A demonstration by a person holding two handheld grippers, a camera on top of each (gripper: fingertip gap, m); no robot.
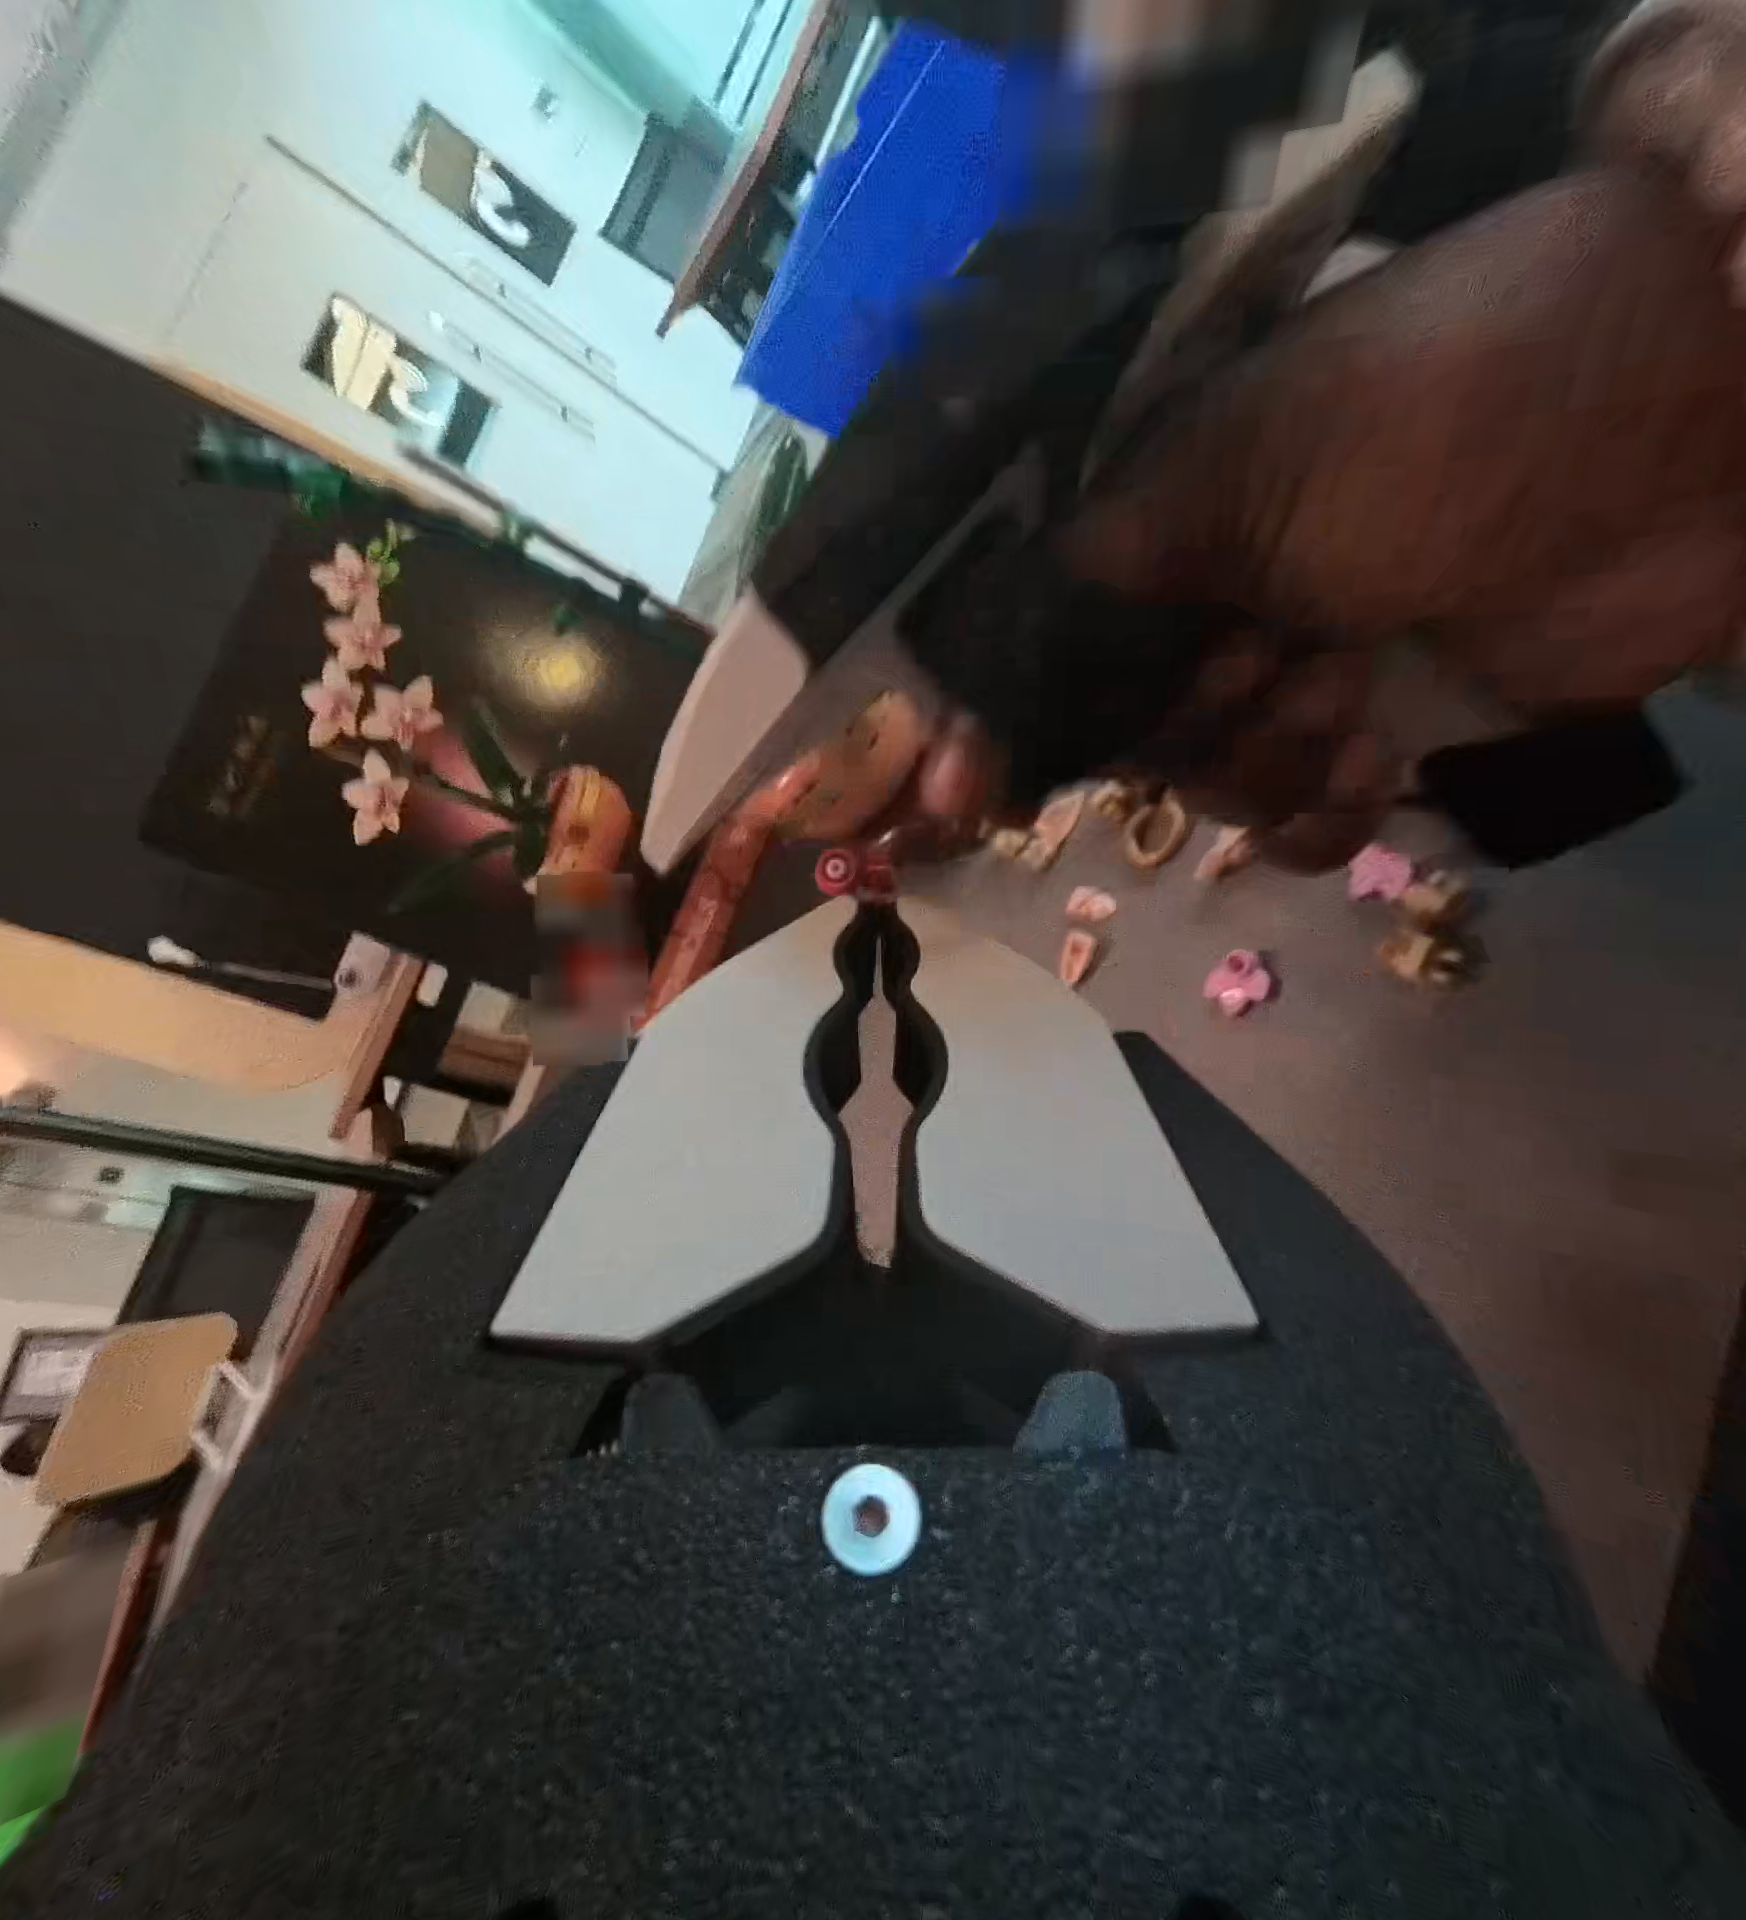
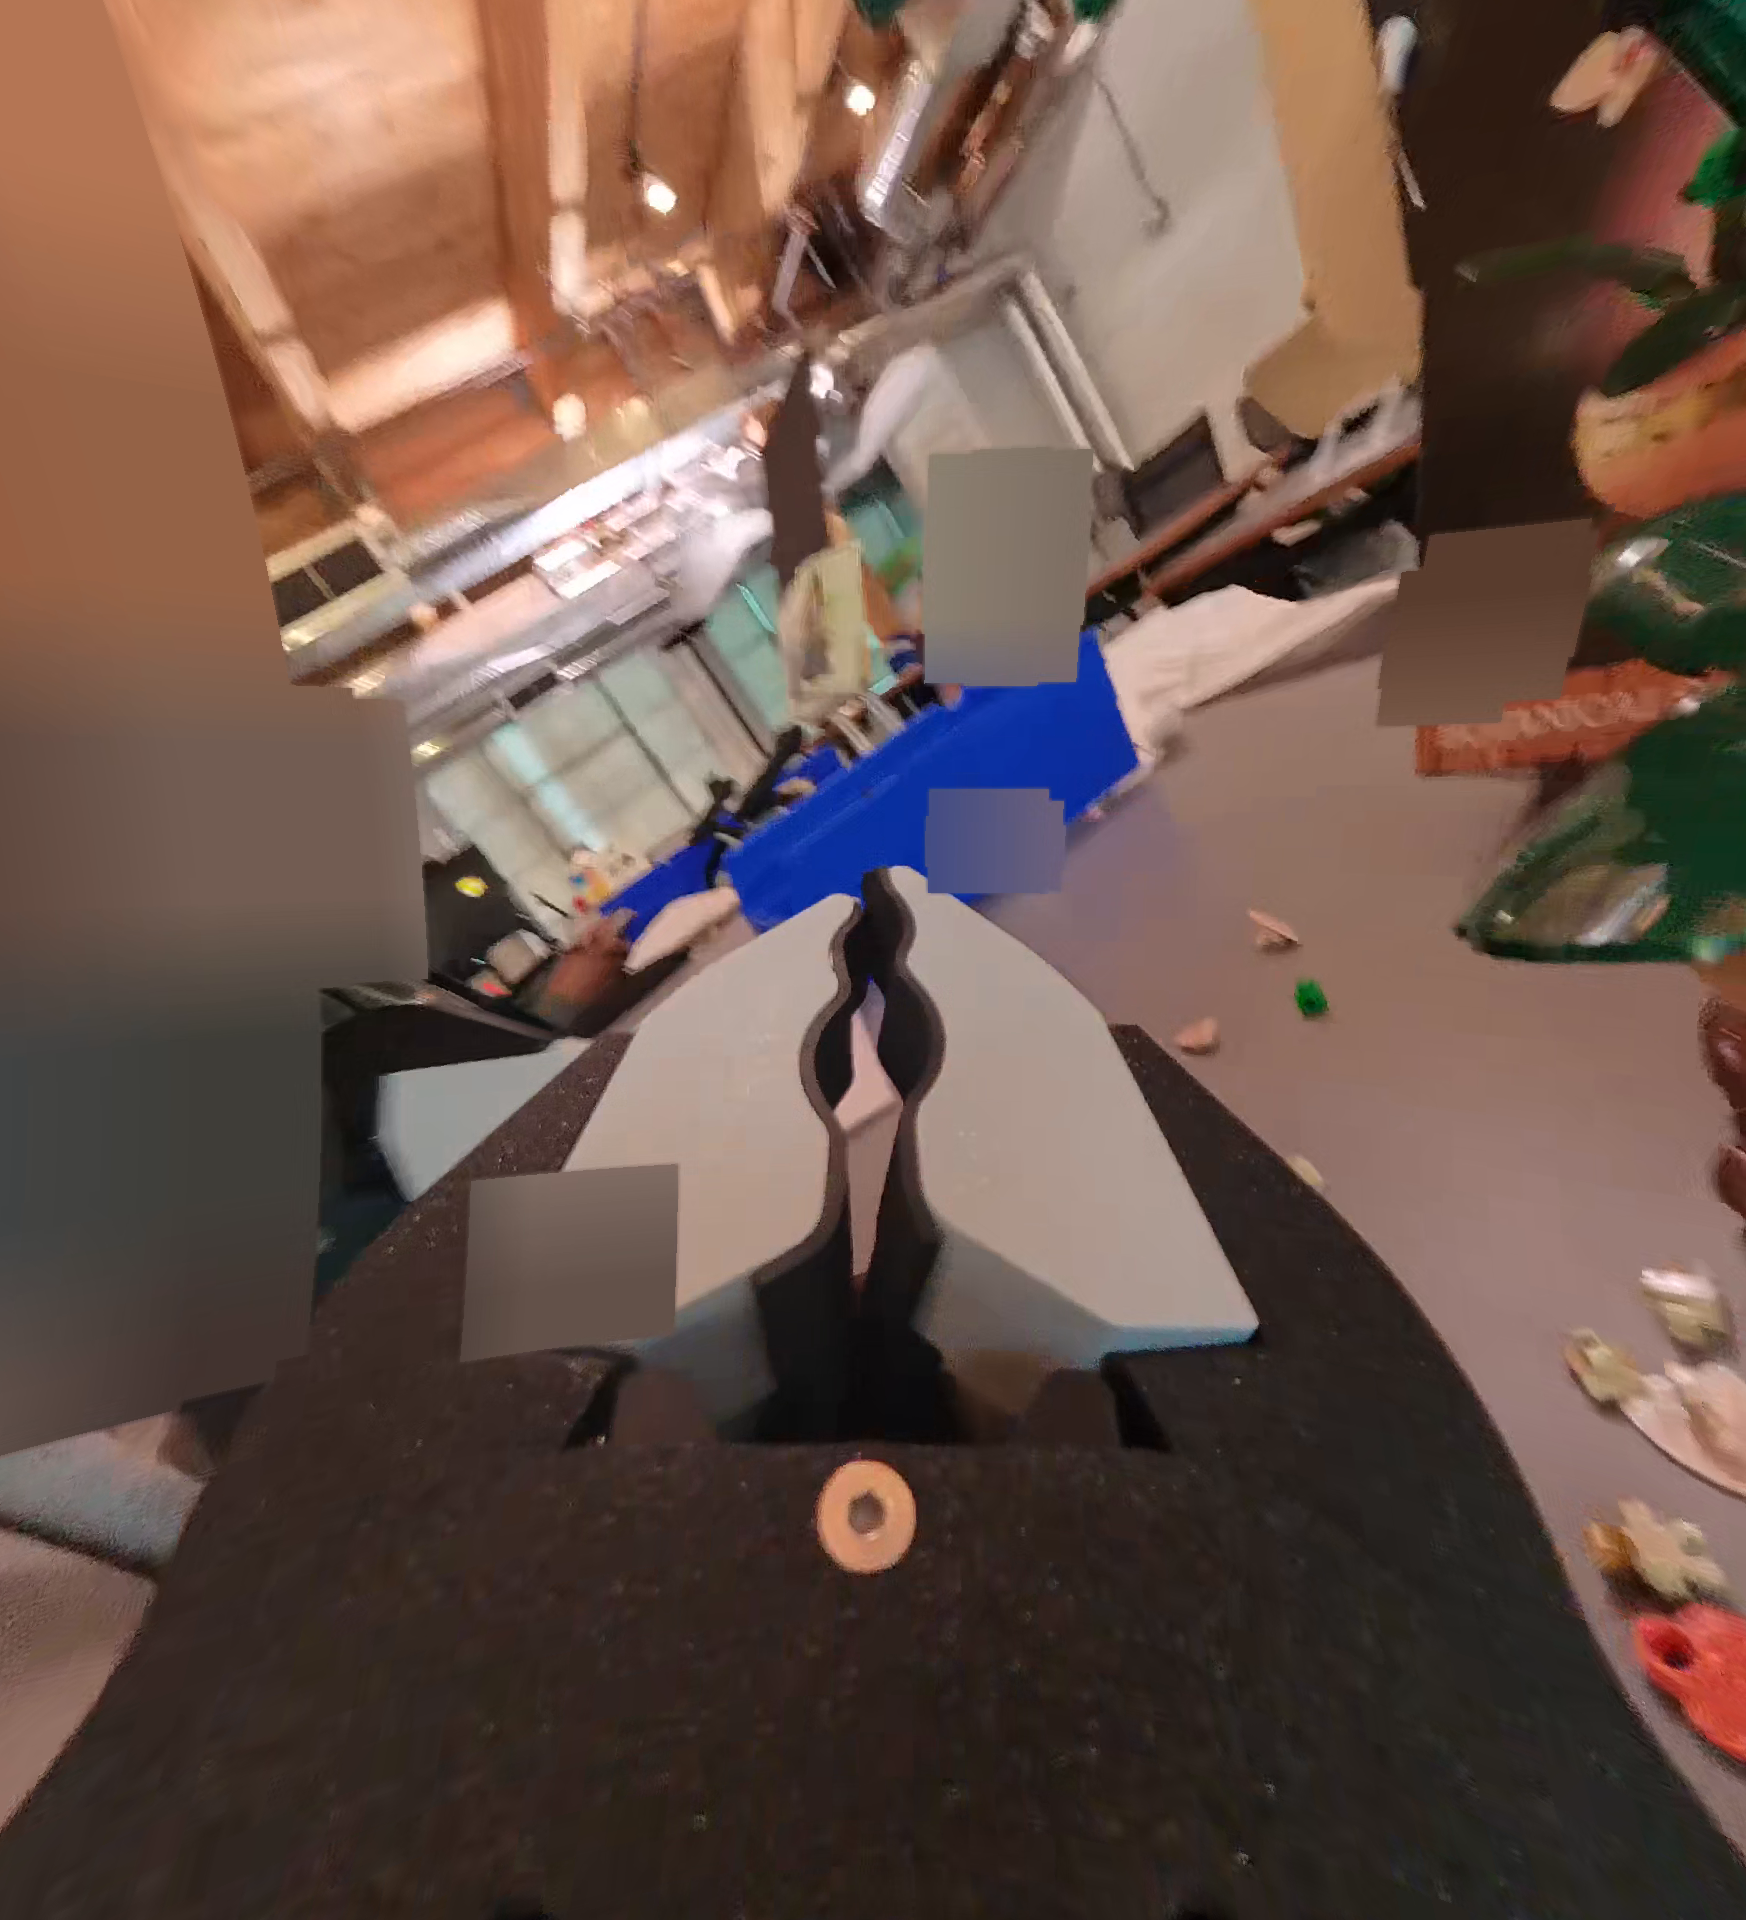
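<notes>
My left gripper (image 1: pixel 874 920) is shut, and a small red piece (image 1: pixel 851 871) with a round end sticks out from its tips above the grey table (image 1: pixel 1264 1195). The right gripper (image 1: pixel 744 727), held by a hand (image 1: pixel 1471 436), hangs just above and beyond that piece, and a blurred tan-orange thing sits at its tip. In the right wrist view my right gripper (image 2: pixel 881 896) is shut with nothing visible between its fingertips. It points over the table edge toward the room.
Small pink pieces (image 1: pixel 1238 980) and tan pieces (image 1: pixel 1155 826) lie scattered on the table. A dark box with a pink orchid picture (image 1: pixel 381 707) stands at the left. A green-leaved brick plant (image 2: pixel 1700 810), a red piece (image 2: pixel 1721 1704) and a white petal (image 2: pixel 1710 1423) sit at the right. Blue bins (image 2: pixel 952 769) stand beyond.
</notes>
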